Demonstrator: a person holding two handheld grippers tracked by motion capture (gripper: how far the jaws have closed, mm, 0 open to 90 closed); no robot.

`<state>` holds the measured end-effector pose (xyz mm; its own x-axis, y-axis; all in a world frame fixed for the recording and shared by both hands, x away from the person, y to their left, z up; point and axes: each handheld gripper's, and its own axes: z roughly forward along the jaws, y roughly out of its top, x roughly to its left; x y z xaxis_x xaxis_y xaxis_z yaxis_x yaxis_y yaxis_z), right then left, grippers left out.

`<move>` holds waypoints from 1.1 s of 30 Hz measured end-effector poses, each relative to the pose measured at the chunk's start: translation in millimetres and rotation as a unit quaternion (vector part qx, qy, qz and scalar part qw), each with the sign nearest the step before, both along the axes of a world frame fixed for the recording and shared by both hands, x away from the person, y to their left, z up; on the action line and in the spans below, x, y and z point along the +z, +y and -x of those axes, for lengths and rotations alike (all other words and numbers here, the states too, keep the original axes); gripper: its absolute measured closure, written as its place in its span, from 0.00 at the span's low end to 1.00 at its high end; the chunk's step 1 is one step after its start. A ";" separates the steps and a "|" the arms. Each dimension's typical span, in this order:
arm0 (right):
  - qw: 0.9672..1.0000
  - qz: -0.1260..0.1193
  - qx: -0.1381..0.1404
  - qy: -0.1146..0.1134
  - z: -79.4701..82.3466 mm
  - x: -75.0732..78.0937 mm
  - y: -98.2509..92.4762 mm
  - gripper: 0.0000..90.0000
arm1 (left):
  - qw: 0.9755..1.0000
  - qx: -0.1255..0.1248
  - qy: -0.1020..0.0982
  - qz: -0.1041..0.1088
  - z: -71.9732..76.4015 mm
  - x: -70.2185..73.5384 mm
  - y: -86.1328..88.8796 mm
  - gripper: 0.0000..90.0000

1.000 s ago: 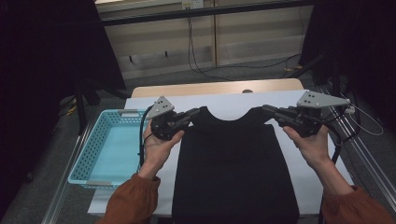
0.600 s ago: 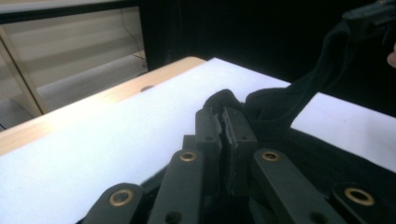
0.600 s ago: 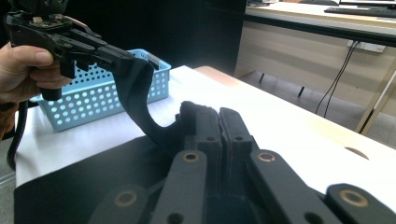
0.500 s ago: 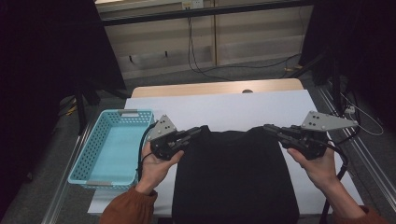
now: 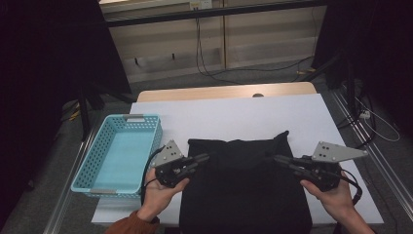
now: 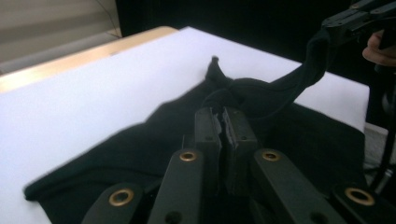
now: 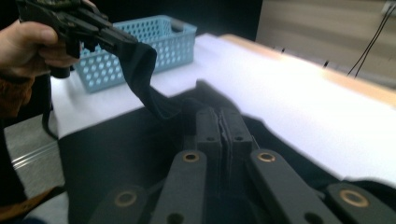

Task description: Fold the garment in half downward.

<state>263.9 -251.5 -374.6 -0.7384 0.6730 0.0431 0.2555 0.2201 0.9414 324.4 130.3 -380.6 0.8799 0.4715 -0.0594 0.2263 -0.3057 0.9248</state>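
Both my grippers, left and right, pinch the black cloth garment; fingers pressed together per gripper views. Fold drawn nearer since earlier.

Pale wooden wall panels run behind the white surface, black cables dangle down them onto grey floor, darkness either side.

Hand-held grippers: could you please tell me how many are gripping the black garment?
2. The left hand-held gripper clamps the black garment at its left side, the right hand-held gripper at its right side.
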 end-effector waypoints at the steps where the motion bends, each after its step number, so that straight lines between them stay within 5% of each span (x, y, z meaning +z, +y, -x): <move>1: 1.000 -0.001 0.001 0.004 1.9 -2.3 -0.2 0.98 | 1.000 -0.002 0.000 -0.003 2.2 -1.3 -0.1 0.95; 26: 0.999 0.001 0.036 0.018 70.6 -20.3 6.5 0.98 | 0.998 -0.058 0.015 -0.021 73.0 -14.3 9.0 0.95; 33: 0.999 0.020 0.033 0.031 69.0 -29.4 10.1 0.97 | 0.996 -0.056 0.040 -0.051 66.3 -31.2 7.3 0.94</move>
